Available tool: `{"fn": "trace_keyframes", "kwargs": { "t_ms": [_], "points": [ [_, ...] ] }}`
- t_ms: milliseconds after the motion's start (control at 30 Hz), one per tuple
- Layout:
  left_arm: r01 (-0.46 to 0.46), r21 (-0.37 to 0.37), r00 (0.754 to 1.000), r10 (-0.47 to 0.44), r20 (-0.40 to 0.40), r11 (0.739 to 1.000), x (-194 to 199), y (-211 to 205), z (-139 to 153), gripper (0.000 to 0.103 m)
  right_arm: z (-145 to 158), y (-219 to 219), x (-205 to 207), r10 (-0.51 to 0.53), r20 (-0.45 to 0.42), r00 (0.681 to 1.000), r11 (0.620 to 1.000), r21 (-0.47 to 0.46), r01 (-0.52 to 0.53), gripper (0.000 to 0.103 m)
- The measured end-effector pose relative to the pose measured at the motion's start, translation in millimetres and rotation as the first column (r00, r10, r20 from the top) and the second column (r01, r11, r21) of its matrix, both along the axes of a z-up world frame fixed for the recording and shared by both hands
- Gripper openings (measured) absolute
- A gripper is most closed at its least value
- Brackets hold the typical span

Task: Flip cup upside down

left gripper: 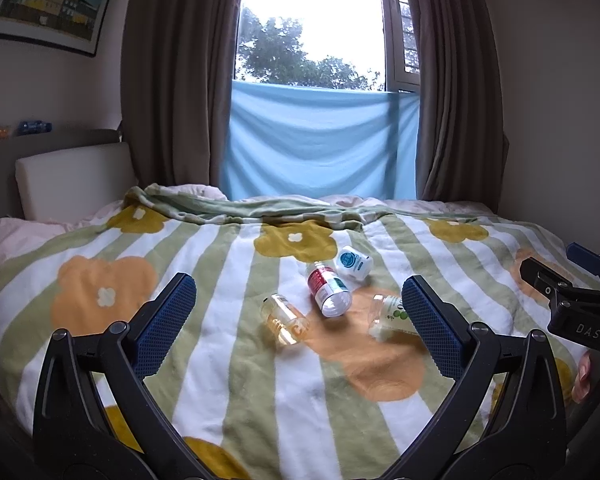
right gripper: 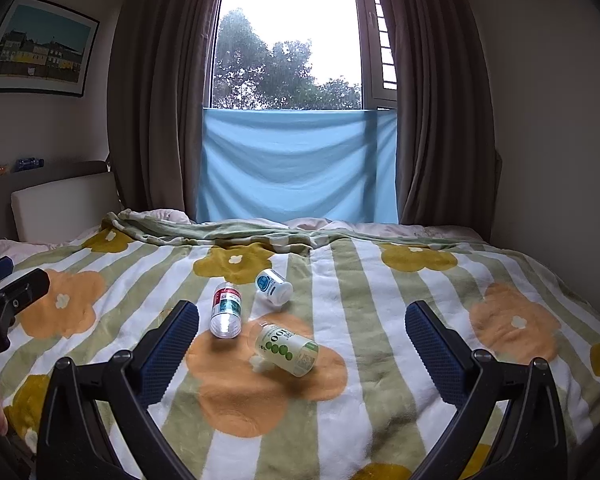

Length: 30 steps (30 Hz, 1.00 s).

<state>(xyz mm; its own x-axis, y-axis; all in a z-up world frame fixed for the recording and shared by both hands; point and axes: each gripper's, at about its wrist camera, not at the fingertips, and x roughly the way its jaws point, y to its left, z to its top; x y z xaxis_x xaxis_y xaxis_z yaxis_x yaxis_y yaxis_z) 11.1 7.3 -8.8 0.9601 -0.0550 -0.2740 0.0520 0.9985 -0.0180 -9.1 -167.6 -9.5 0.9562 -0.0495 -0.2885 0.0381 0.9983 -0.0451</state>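
Note:
Several small plastic cups lie on their sides on a flowered blanket. In the left wrist view I see a clear amber cup, a red-and-green labelled cup, a white cup with a blue label and a green-dotted cup, partly behind my right finger. The right wrist view shows the red-labelled cup, the blue-labelled cup and the green-dotted cup. My left gripper is open above the blanket, short of the cups. My right gripper is open, with the green-dotted cup between its fingers' line of sight.
The bed fills the foreground, with a padded headboard at left. A window with brown curtains and a blue cloth stands behind. The other gripper shows at the frame edge in each view.

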Motion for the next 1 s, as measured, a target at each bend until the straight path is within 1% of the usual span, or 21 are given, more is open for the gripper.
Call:
{"fn": "trace_keyframes", "kwargs": {
  "t_ms": [133, 233, 333, 433, 533, 633, 700, 733, 833, 1000],
  "points": [
    [-0.004, -0.003, 1.0, 0.004, -0.014, 1.0, 4, 4, -2, 0.103, -4, -1, 14, 0.023, -0.035, 0.999, 1.0, -0.009, -0.023, 0.103],
    [-0.008, -0.002, 0.999, 0.008, -0.031, 1.0, 8, 6, -6, 0.103, -10, -5, 38, 0.066, -0.101, 0.993, 0.997, -0.026, -0.069, 0.103],
    [-0.015, -0.004, 0.999, 0.015, -0.047, 1.0, 12, 9, -11, 0.103, -18, -7, 70, 0.113, -0.174, 0.978, 0.989, -0.075, -0.128, 0.103],
    [-0.025, -0.006, 0.997, 0.024, -0.067, 1.0, 17, 13, -16, 0.103, -26, -11, 109, 0.167, -0.256, 0.952, 0.975, -0.104, -0.199, 0.103],
    [-0.036, -0.009, 0.996, 0.035, -0.085, 0.999, 24, 18, -21, 0.103, -38, -8, 151, 0.221, -0.35, 0.91, 0.95, -0.132, -0.282, 0.103],
    [-0.047, -0.008, 0.994, 0.046, -0.1, 0.999, 30, 21, -25, 0.103, -56, -5, 187, 0.285, -0.438, 0.853, 0.916, -0.139, -0.377, 0.103],
    [-0.054, -0.007, 0.993, 0.053, -0.109, 0.999, 34, 23, -27, 0.103, -70, 1, 208, 0.294, -0.491, 0.82, 0.892, -0.167, -0.42, 0.103],
    [-0.057, -0.006, 0.992, 0.056, -0.115, 0.998, 36, 23, -28, 0.103, -78, 4, 218, 0.294, -0.526, 0.798, 0.882, -0.172, -0.438, 0.103],
    [-0.063, -0.005, 0.99, 0.062, -0.129, 0.998, 42, 22, -32, 0.103, -100, 8, 245, 0.293, -0.614, 0.732, 0.867, -0.152, -0.475, 0.103],
    [-0.067, 0.006, 0.986, 0.067, -0.155, 0.998, 50, 22, -38, 0.103, -125, 12, 272, 0.319, -0.701, 0.638, 0.855, -0.079, -0.513, 0.103]
  ]
}}
